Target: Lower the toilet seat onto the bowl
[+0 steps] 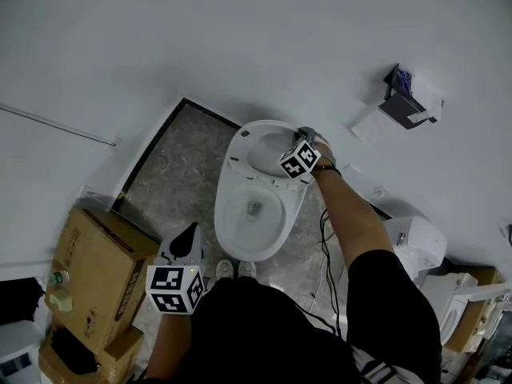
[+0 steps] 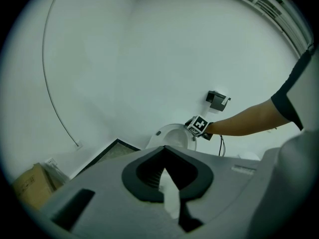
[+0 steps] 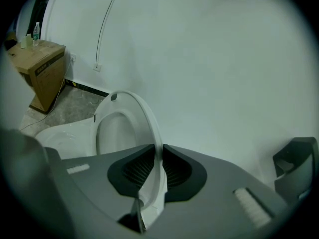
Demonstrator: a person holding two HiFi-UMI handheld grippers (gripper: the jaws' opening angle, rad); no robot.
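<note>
A white oval toilet seat [image 1: 240, 146] stands up at a slant above the white toilet bowl [image 1: 228, 222], with its back end at the hinge by the white wall [image 1: 240, 38]. It is not lying on the bowl. The right gripper [image 1: 304, 134] reaches out on the person's bare arm [image 1: 352, 214] and pinches the top edge of the seat. In the right gripper view the thin white rim of the seat [image 3: 149, 126] sits right between the two dark pads of that gripper [image 3: 158, 151], and both pads press on it. The left gripper [image 1: 189, 232] hangs low, near the person's body and well apart from the toilet. In the left gripper view its jaws [image 2: 163, 151] come together at the tips, and a pale strip shows between them closer to the camera; I cannot tell what the strip is. Brown cardboard boxes [image 1: 96, 270] stand on the grey speckled floor [image 1: 176, 166] to the left of the toilet. A black paper holder [image 1: 404, 102] hangs on the wall to the right.
</note>
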